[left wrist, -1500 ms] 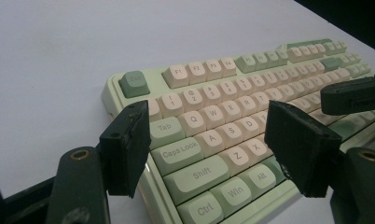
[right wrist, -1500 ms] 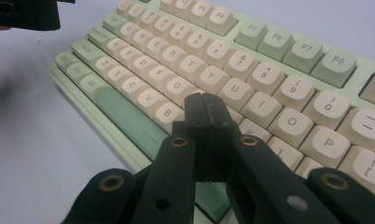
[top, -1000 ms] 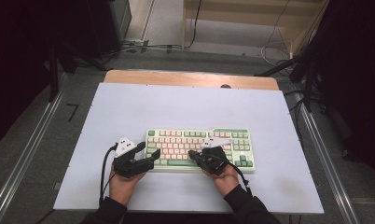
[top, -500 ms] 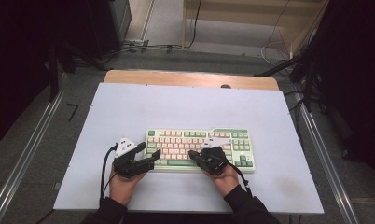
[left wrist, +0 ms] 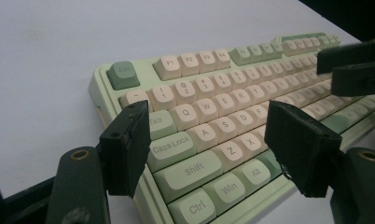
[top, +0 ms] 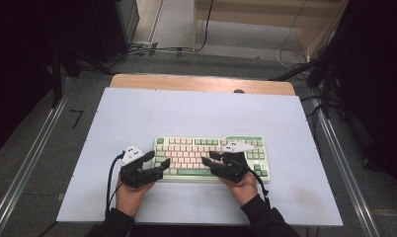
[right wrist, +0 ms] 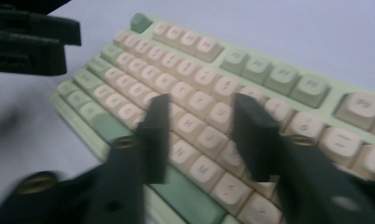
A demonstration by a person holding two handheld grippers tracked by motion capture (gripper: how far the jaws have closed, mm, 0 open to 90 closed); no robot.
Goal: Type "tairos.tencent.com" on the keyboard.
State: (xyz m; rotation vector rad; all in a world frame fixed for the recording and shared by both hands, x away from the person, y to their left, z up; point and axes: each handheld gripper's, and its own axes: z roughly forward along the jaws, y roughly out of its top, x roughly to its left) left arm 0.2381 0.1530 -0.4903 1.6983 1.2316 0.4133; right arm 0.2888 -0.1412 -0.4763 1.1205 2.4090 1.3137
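Tongs first: the left tongs (top: 158,162) hang with jaws spread and nothing between them, poised at the keyboard's (top: 186,153) left end, over the Caps Lock and Shift corner as the left gripper view has it. The right tongs (top: 210,159) hover over the middle letter rows, close to the long green space bar (right wrist: 176,193); their jaws have just been opening and now stand apart, with no key pinched between the pads. The right gripper view is blurred, so whether a pad brushes a keycap I cannot tell.

The keyboard, pale green with cream keys, lies flat on the counter (top: 137,113), in the near half and a little right of centre, its long side parallel to the near edge. A hand (top: 130,195) backs the left tongs, and another hand (top: 243,185) backs the right, both coming in from the near edge.

By my judgement it is a stiff, fairly weighty slab that will not flex, with smooth plastic sides that could slip under narrow pads. Individual keycaps are loose-fitting and may pop off if pinched and pulled. To move the whole board, take the frame at its two short ends, one pair of tongs to each, rather than any key.
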